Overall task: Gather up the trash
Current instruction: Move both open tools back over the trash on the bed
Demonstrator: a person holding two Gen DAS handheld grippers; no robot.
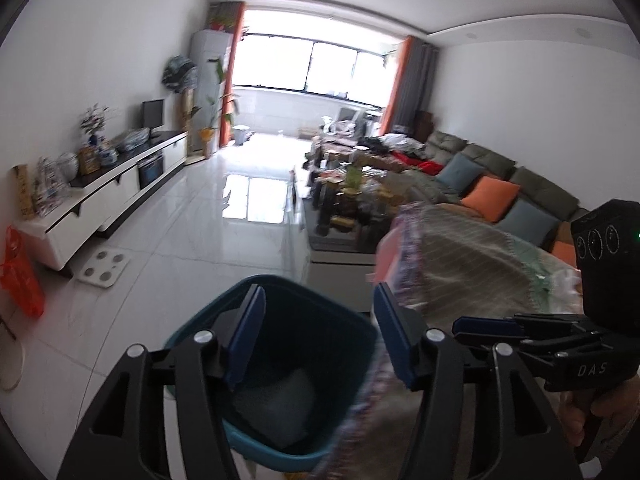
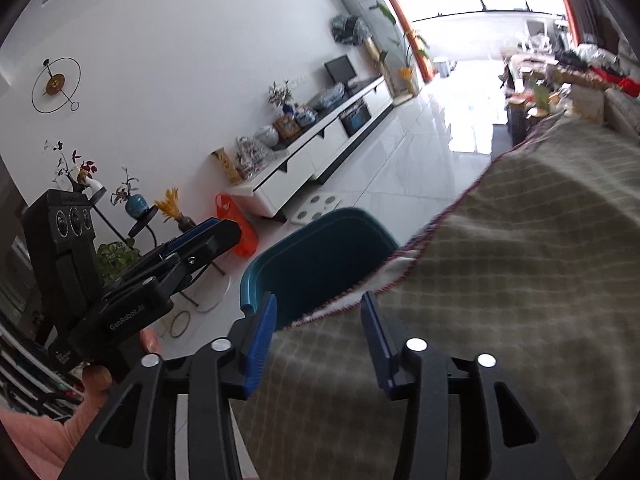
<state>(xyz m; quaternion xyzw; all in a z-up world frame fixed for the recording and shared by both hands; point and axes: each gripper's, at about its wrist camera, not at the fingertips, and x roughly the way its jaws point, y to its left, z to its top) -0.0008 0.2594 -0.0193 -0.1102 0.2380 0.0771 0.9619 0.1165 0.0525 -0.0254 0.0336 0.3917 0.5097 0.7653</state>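
Observation:
A teal trash bin (image 1: 280, 364) stands on the white floor, partly under the edge of a table covered with a checked cloth (image 1: 468, 264). A pale crumpled piece (image 1: 276, 412) lies inside the bin. My left gripper (image 1: 320, 336) is open and empty, right above the bin's mouth. My right gripper (image 2: 318, 338) is open and empty, over the cloth (image 2: 520, 260) edge, with the bin (image 2: 316, 260) just ahead. The left gripper also shows in the right wrist view (image 2: 200, 236), and the right gripper in the left wrist view (image 1: 488, 326).
A white TV cabinet (image 1: 108, 196) with vases and boxes runs along the left wall. An orange plastic bag (image 1: 20, 272) and a white bathroom scale (image 1: 103, 266) lie on the floor. A cluttered coffee table (image 1: 344, 208) and a sofa (image 1: 500, 184) stand at right.

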